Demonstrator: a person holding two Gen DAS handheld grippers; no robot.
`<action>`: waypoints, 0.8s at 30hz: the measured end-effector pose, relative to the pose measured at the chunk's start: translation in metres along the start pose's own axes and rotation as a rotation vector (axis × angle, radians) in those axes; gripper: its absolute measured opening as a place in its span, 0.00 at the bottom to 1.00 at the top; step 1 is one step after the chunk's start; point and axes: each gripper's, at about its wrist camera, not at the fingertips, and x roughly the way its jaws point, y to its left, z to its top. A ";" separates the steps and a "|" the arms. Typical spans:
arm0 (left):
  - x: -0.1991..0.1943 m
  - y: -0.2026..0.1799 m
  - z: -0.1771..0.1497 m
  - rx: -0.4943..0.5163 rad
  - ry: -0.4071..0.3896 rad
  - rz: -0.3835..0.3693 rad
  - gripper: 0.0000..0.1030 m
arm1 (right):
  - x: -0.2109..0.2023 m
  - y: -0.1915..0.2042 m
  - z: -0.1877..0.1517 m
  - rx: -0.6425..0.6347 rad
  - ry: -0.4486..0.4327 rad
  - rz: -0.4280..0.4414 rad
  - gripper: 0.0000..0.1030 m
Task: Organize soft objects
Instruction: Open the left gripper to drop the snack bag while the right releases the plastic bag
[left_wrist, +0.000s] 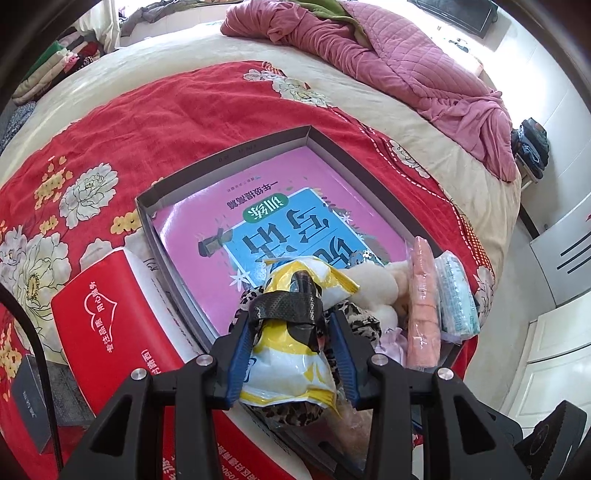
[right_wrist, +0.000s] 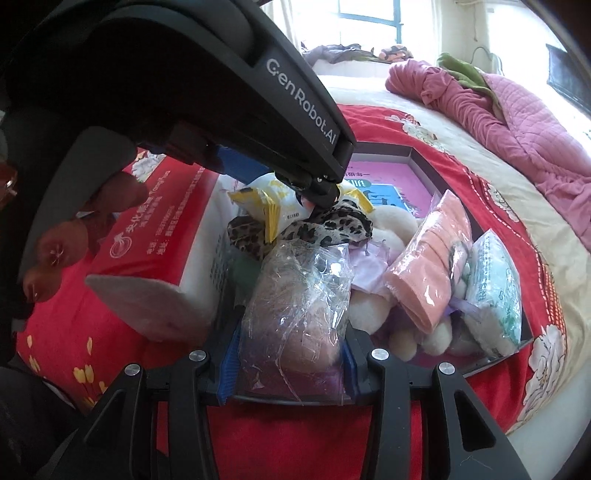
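The left gripper (left_wrist: 291, 328) is clamped on a yellow-and-white packet (left_wrist: 291, 369), whose long axis runs along the fingers, pointing down into the shallow box (left_wrist: 221, 158) on the bed (left_wrist: 147, 107). The right gripper (right_wrist: 291, 354) is clamped on a clear crinkled bag (right_wrist: 299, 306), long axis likewise along its fingers, at the box's near edge. Inside the box, a leopard-print cloth (right_wrist: 325, 225), a pink folded towel pack (right_wrist: 432, 266) and a white-green pack (right_wrist: 495, 291) lie over a pink book (left_wrist: 258, 192). A red carton (left_wrist: 110, 306) sits just beside the box.

"GenRobot.AI" on left tongs (right_wrist: 325, 192)
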 end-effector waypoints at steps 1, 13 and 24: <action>0.001 0.000 0.001 -0.001 0.002 0.000 0.41 | 0.000 -0.001 -0.001 0.000 -0.001 0.001 0.45; 0.011 0.000 0.003 0.006 0.028 0.015 0.42 | -0.002 0.013 -0.019 -0.029 0.018 -0.016 0.47; 0.012 -0.004 0.003 0.013 0.030 0.010 0.52 | -0.021 0.008 -0.018 -0.009 -0.021 -0.027 0.56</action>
